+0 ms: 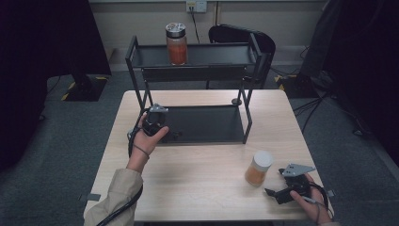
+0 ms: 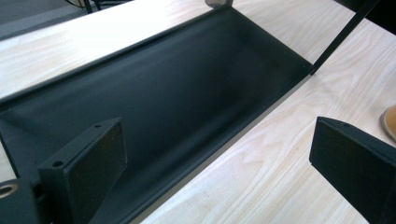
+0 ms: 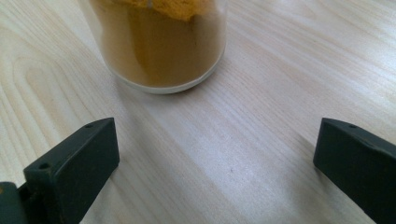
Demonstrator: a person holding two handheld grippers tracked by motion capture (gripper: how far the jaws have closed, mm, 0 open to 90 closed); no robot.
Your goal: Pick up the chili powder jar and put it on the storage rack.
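A black two-tier metal rack [image 1: 197, 125] stands at the back of the wooden table [image 1: 188, 179]. On its top shelf is a jar of red-orange powder with a silver lid [image 1: 176, 43]. A second jar of orange-brown powder with a pale lid [image 1: 259, 168] stands on the table at the right front. My left gripper [image 1: 162, 129] hovers open over the left end of the rack's lower shelf [image 2: 187, 93]. My right gripper [image 1: 273, 192] rests open just right of the pale-lidded jar [image 3: 159, 42], whose base lies ahead of the jaws, apart from them.
A black chair [image 1: 244, 40] stands behind the rack. Dark equipment stands flank the table on grey carpet. Cables trail from both grippers off the table's front edge.
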